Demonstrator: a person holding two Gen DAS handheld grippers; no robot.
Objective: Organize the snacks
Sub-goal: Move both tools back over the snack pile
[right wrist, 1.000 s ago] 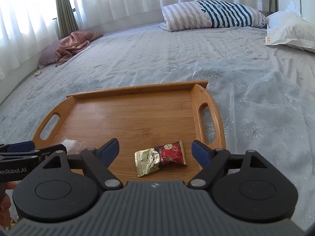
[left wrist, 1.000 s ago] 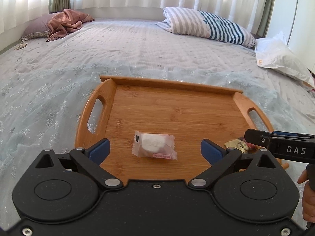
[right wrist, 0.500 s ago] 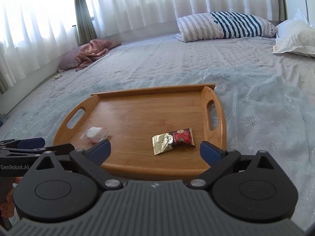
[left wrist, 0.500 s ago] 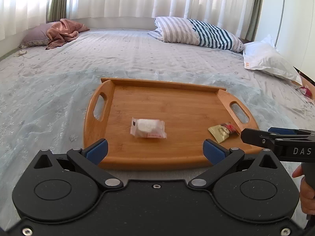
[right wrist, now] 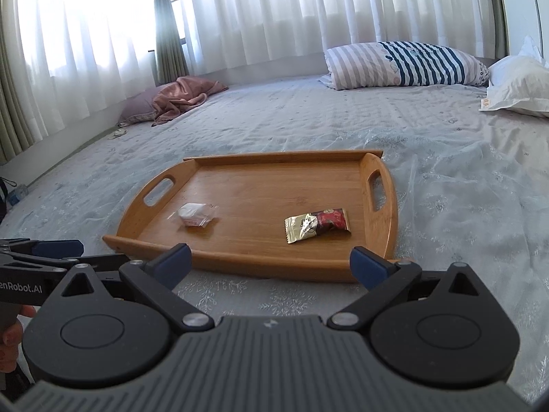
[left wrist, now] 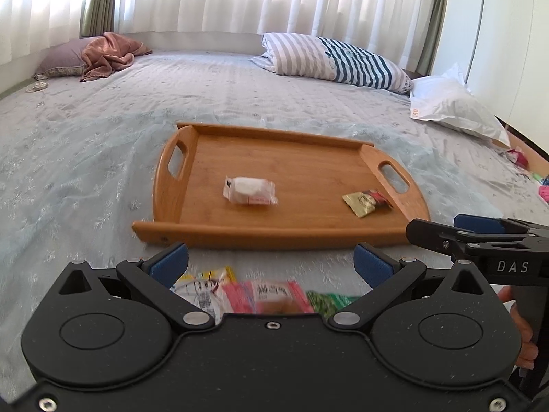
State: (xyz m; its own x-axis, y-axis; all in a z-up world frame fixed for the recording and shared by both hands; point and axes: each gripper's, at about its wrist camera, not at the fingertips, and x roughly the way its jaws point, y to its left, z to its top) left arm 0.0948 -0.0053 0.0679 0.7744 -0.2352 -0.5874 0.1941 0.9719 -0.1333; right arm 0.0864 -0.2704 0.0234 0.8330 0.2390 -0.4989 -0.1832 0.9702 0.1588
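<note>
At the lower right of the left view, the right tongs (left wrist: 480,230) read "DAS"; the left tongs (right wrist: 51,252) read "enRobot.AI". Both spread wide, empty. Mid-frame, the tray (left wrist: 274,231) holds a clear packet (left wrist: 249,190) and a gold-red packet (left wrist: 367,202), writing too small to read.

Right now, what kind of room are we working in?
Most likely a bedroom: the tray sits on a wide bed, with pillows at its far end and curtains behind.
</note>
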